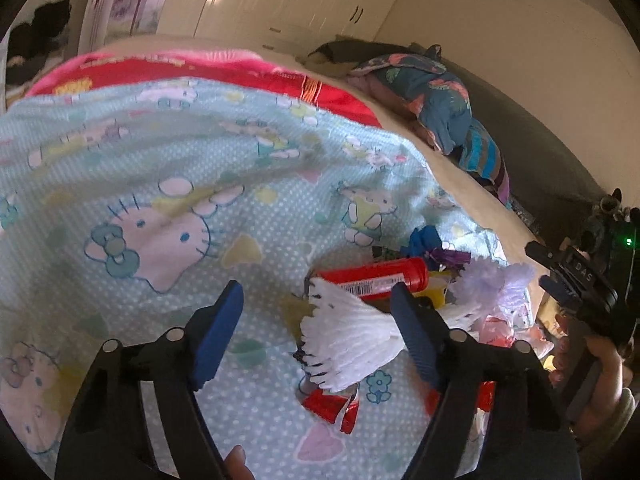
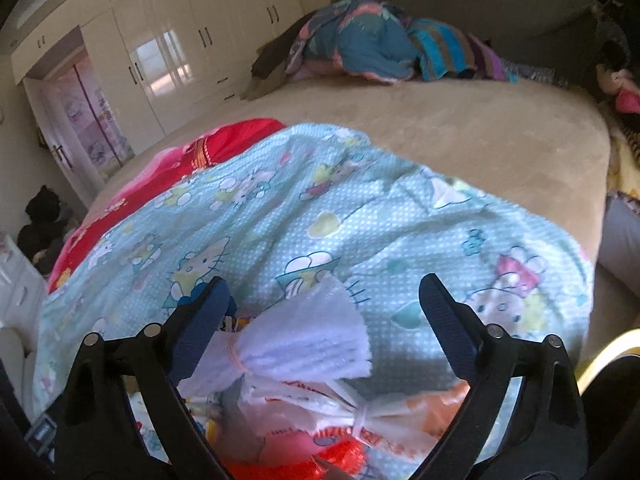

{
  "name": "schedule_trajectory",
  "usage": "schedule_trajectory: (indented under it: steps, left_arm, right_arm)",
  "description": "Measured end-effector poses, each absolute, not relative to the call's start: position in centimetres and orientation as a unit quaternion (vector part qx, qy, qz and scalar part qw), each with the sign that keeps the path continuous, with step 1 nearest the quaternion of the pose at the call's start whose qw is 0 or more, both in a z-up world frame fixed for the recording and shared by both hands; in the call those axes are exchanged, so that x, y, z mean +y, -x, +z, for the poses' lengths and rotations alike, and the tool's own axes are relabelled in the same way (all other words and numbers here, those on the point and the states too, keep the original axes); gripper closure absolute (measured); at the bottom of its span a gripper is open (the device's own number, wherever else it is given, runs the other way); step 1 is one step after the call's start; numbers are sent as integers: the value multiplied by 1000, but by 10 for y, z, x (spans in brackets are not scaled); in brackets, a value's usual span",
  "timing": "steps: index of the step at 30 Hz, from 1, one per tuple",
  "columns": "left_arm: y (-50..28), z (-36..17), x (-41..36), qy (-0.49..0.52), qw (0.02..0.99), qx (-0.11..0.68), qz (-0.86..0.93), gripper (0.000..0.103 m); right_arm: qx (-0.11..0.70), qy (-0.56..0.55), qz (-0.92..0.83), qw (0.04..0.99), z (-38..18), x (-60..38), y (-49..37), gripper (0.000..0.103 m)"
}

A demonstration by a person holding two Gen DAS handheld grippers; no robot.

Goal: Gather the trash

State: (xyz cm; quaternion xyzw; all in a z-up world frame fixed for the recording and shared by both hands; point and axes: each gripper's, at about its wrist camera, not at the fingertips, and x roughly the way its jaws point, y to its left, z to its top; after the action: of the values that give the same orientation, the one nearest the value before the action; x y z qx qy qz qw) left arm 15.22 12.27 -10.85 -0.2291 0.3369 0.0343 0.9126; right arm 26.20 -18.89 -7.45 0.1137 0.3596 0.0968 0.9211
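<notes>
A small heap of trash lies on the light blue cartoon blanket [image 1: 168, 168]. In the left wrist view, a white foam net [image 1: 352, 340] sits between the fingers of my left gripper [image 1: 316, 300]. The gripper is open; the net lies against the right pad and well clear of the left one. Behind the net is a red tube [image 1: 376, 276], and a red foil wrapper [image 1: 332, 404] lies below it. My right gripper [image 2: 324, 292] is open over another foam net [image 2: 304, 344] tied with an orange band, and over a printed plastic bag [image 2: 340, 404]. It also shows from the side as the right gripper [image 1: 540, 264], held by a hand [image 1: 600, 360].
The blanket covers a beige bed [image 2: 480, 132], with a red blanket [image 2: 240, 136] at its far left. A pile of blue and striped clothes [image 2: 380, 44] sits at the far end. Cream wardrobes [image 2: 168, 48] line the wall. More scraps, blue and purple [image 1: 436, 248], lie behind the tube.
</notes>
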Motion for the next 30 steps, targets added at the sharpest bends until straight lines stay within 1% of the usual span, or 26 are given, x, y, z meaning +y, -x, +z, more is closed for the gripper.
schedule_trajectory:
  steps: [1,3,4,5,6,7,8,9,10,11,12,13,15,18,24,30]
  left_arm:
    - [-152,-110,123,232,911,339,34,33]
    - [-152,-115,122,239,907,345,31,35]
    - [-153,-118,122,243,905,348,29,35]
    - [-153,-119,121,244,904,349,29,37]
    - [-153,-121,121,245,903,350,30,43]
    - [-153,-122,120,247,903,351,30,46]
    - [-153,-122,119,250,902,352,28,52]
    - [-152,-123,118,253,901,352,24,58]
    - [-152,-122,118,254,900,352,23,61]
    - [-151,-121,117,254,901,352,22,68]
    - [-150,-119,116,253,902,350,18,72]
    - [-149,-118,115,251,903,348,16,74]
    - [-147,-114,112,246,906,344,13,84]
    - [-142,-108,107,239,911,336,2,92]
    - [-131,-86,101,227,925,306,-10,96]
    - [-119,-57,93,213,938,271,-18,97]
  right_arm:
    - [363,-114,98,920,-76,-187,-264,20]
    - [372,-119,107,914,-80,-187,-268,29]
    - [376,-120,110,912,-82,-186,-269,32]
    - [379,-124,115,910,-84,-186,-270,37]
    - [381,-128,120,908,-85,-186,-270,47]
    - [381,-131,125,906,-86,-186,-270,52]
    - [381,-133,133,905,-87,-186,-269,63]
    - [376,-133,142,906,-86,-186,-266,69]
    - [369,-135,153,907,-84,-186,-262,71]
    - [363,-134,161,908,-83,-186,-258,74]
    - [357,-133,167,909,-80,-186,-254,75]
    - [353,-133,171,910,-79,-186,-252,76]
    - [339,-134,179,914,-72,-187,-242,77]
    - [313,-131,181,923,-61,-189,-228,77]
    - [268,-120,169,941,-39,-198,-205,78]
    - [235,-114,154,953,-21,-217,-179,78]
